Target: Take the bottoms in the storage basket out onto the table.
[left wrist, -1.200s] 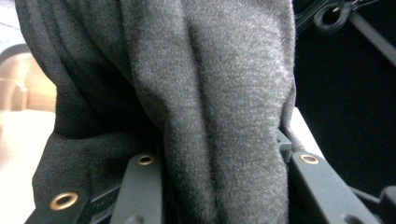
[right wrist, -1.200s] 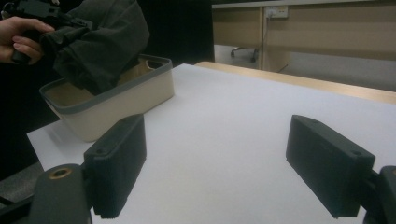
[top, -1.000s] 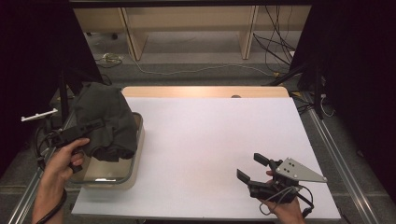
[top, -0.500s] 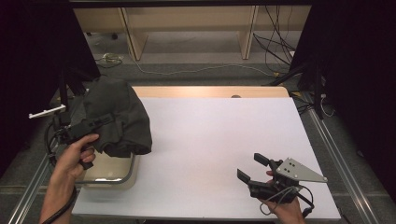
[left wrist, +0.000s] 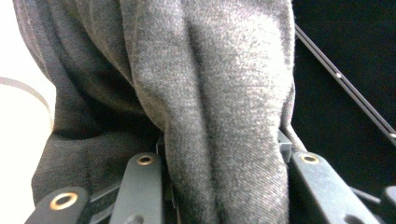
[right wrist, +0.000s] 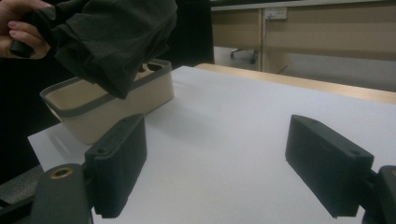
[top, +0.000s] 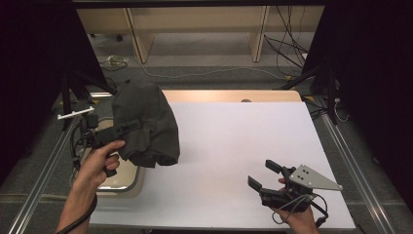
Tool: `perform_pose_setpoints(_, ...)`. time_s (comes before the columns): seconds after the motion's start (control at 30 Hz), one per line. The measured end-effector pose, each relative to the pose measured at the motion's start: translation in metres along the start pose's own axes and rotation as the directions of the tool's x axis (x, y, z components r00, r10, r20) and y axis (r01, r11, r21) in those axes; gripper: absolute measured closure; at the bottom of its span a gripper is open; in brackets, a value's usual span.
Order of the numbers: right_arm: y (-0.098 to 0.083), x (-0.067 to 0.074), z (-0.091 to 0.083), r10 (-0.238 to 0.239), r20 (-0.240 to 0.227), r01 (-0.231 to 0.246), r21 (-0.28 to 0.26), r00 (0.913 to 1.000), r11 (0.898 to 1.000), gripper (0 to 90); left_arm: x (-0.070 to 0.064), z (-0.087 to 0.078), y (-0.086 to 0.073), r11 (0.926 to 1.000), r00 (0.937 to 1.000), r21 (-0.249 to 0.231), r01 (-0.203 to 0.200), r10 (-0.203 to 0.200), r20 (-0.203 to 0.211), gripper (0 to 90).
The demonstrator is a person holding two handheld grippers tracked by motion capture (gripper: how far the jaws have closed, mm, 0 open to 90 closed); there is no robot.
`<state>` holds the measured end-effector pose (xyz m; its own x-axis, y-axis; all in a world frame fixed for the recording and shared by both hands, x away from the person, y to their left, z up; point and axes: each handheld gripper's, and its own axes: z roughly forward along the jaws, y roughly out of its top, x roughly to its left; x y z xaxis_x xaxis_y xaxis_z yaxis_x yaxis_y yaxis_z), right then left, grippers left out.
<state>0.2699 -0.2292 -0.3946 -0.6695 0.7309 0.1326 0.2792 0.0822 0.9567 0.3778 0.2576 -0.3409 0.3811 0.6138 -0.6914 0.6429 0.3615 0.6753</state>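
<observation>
A dark grey garment (top: 146,126) hangs bunched in the air over the left part of the table, above and beside a beige basket (top: 127,178). My left gripper (top: 130,126) is shut on the garment; in the left gripper view the cloth (left wrist: 219,116) fills the gap between the jaws. From the right gripper view the garment (right wrist: 112,42) dangles over the basket (right wrist: 93,114). My right gripper (top: 263,175) stands open near the table's front right edge, jaws wide apart with nothing between them.
A white sheet (top: 243,146) covers the table, with a wooden strip (top: 234,95) along the far edge. Metal rails (top: 44,175) run along both sides. Cables (top: 204,73) lie on the floor beyond, and wooden furniture legs (top: 139,41) stand there.
My left gripper has lifted the garment out of the basket and carried it up and to the right. The right gripper has stayed put.
</observation>
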Motion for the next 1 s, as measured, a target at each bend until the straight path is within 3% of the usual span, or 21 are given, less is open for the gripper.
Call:
perform_pose_setpoints(0.43, -0.001, 0.000, 0.001, -0.005, 0.002, 0.005, 0.006, 1.0000, 1.000, 21.5, -0.027, 0.030, -0.013, 0.9971, 0.9986, 0.061, -0.045, 0.044, 0.029, 61.3)
perform_pose_setpoints(0.63, -0.001, 0.000, 0.001, -0.005, 0.004, 0.005, 0.013, 1.0000, 1.000, 21.5, -0.033, 0.048, -0.022, 0.9956, 0.9989, 0.085, -0.040, 0.038, 0.029, 61.3)
perform_pose_setpoints(0.87, -0.002, -0.001, 0.002, 0.000, 0.007, 0.000, 0.014, 1.0000, 1.000, 21.5, -0.040, 0.076, -0.033, 0.9902, 0.9987, 0.133, -0.042, 0.038, 0.033, 61.1)
perform_pose_setpoints(1.0, -0.002, -0.001, 0.002, 0.000, 0.008, 0.000, 0.011, 1.0000, 1.000, 21.5, -0.042, 0.092, -0.042, 0.9824, 0.9985, 0.180, -0.051, 0.047, 0.027, 61.1)
